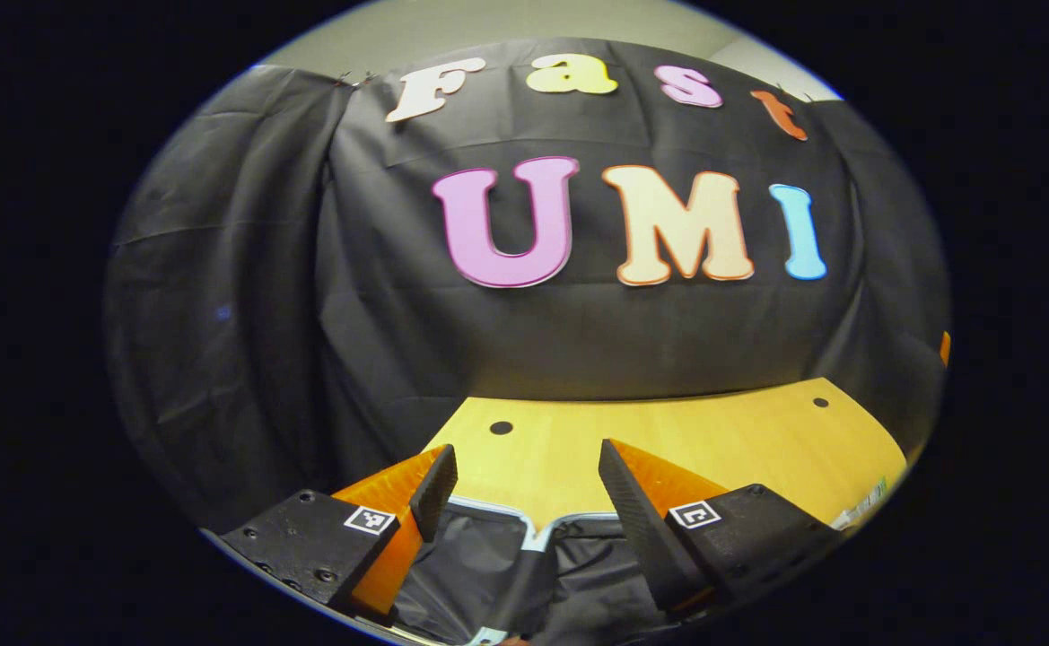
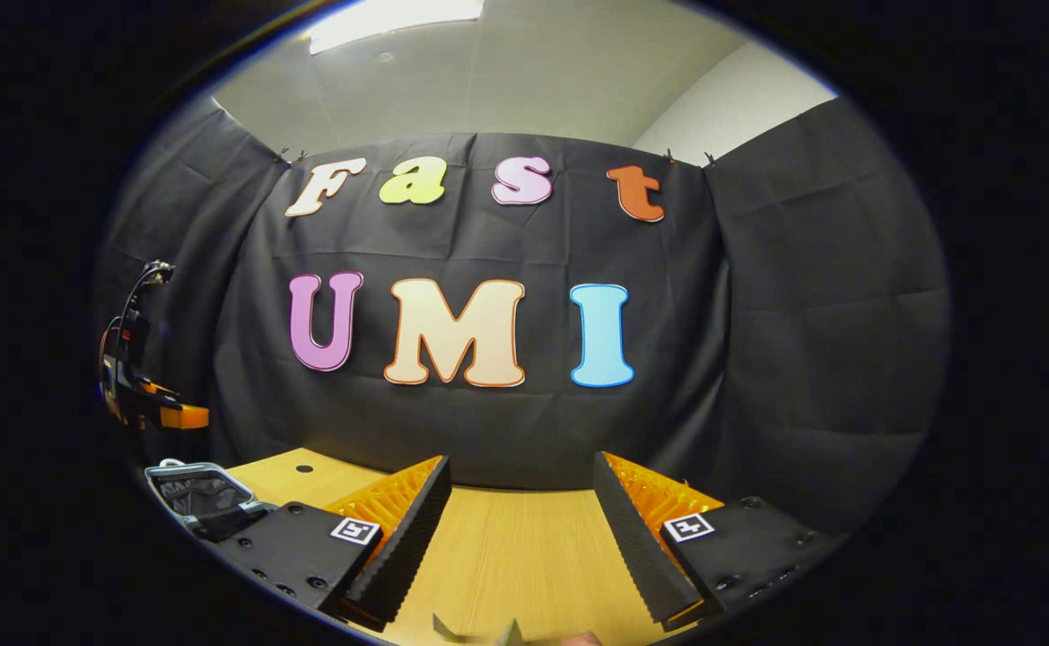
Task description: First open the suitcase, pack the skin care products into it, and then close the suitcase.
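Observation:
The suitcase [image 1: 533, 536] lies open on the wooden table right under my left gripper [image 1: 526, 458], its pale rim and dark fabric lining showing between and below the fingers. That gripper is open and holds nothing. In the right gripper view the same suitcase [image 2: 194, 492] sits at the far left with a mesh lining, and the left gripper [image 2: 174, 414] hangs above it. My right gripper [image 2: 520, 467] is open over bare tabletop, empty. A pale item with green [image 1: 861, 513], possibly a skin care tube, lies at the table's right edge. Small pale tips [image 2: 506, 632] poke up at the bottom edge.
The wooden table [image 1: 712, 440] has small dark holes near its back edge and ends close to the black cloth wall. Bare wood [image 2: 524, 556] stretches ahead of the right gripper.

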`<act>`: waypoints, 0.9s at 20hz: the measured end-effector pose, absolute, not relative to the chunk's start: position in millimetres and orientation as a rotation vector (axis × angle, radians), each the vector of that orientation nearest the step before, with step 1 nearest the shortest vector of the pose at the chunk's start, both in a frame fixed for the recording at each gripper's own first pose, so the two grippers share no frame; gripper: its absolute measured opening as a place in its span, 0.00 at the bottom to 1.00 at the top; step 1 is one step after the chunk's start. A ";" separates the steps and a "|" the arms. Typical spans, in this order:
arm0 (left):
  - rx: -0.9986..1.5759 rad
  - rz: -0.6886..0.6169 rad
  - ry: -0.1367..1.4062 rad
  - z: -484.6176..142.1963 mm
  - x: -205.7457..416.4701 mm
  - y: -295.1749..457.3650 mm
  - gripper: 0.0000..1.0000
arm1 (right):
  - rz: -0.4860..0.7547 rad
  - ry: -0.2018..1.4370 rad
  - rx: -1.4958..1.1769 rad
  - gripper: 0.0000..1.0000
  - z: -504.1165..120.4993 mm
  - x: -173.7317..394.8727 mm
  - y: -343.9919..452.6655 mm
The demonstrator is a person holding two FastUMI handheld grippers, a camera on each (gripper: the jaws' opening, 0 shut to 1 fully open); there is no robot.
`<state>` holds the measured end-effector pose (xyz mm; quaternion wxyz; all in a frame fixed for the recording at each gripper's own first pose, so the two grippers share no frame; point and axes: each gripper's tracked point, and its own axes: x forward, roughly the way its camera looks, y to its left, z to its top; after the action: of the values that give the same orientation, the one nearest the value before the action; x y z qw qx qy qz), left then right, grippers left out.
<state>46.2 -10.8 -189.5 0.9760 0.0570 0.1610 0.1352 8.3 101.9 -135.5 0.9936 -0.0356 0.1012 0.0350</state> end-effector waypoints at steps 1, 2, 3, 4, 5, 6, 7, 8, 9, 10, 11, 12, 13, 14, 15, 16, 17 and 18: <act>0.115 0.252 0.323 -189.8 47.7 -28.8 0.98 | 0.081 0.196 -0.080 0.98 -134.3 8.7 96.1; 0.104 0.228 0.320 -192.2 49.3 -46.5 0.95 | 0.089 0.182 -0.089 0.98 -130.1 8.0 90.9; 0.092 0.202 0.325 -195.1 50.5 -64.9 0.95 | 0.095 0.169 -0.096 0.98 -126.1 7.2 85.6; 0.089 0.179 0.327 -197.8 52.1 -81.2 0.95 | 0.110 0.157 -0.098 0.98 -123.4 5.4 82.2; 0.090 0.165 0.331 -198.9 51.4 -96.3 0.95 | 0.126 0.150 -0.098 0.98 -124.1 3.4 81.1; 0.088 0.148 0.333 -198.4 51.1 -110.7 0.95 | 0.141 0.149 -0.097 0.98 -125.2 2.4 79.0; 0.083 0.131 0.331 -198.7 52.2 -125.9 0.95 | 0.155 0.155 -0.093 0.98 -130.1 1.5 76.1; 0.078 0.116 0.328 -200.5 51.6 -141.0 0.95 | 0.163 0.163 -0.086 0.99 -134.3 -0.4 72.2; 0.071 0.101 0.323 -203.1 52.2 -155.7 0.95 | 0.169 0.174 -0.076 0.99 -139.5 -1.5 68.1; 0.061 0.085 0.321 -206.5 49.8 -170.7 0.95 | 0.176 0.185 -0.064 0.99 -144.4 -2.2 64.9; 0.050 0.066 0.326 -211.8 49.1 -186.9 0.95 | 0.182 0.198 -0.053 0.99 -148.9 -3.1 62.2; 0.041 0.053 0.336 -219.1 48.1 -201.0 0.95 | 0.191 0.210 -0.044 0.99 -153.6 -3.8 59.8; 0.034 0.040 0.348 -228.8 46.2 -214.0 0.95 | 0.202 0.223 -0.039 0.99 -157.2 -4.0 58.2; 0.027 0.024 0.358 -237.3 44.8 -225.8 0.95 | 0.213 0.232 -0.039 0.99 -160.1 -4.6 56.2; 0.019 0.005 0.375 -246.4 42.8 -239.5 0.95 | 0.224 0.236 -0.040 0.99 -162.0 -5.4 54.3; 0.018 -0.013 0.385 -254.9 38.7 -252.7 0.95 | 0.234 0.247 -0.038 0.99 -165.2 -6.0 51.9; 0.022 -0.025 0.388 -260.9 35.8 -263.3 0.95 | 0.245 0.257 -0.029 0.99 -167.2 -6.7 51.3; 0.026 -0.037 0.400 -269.0 32.0 -272.3 0.95 | 0.252 0.267 -0.018 0.99 -170.7 -6.4 50.7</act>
<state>32.0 -272.3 -269.0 0.9799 0.0129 0.1984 -0.0186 -6.4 50.7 -170.7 0.9831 -0.0087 0.1330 0.1254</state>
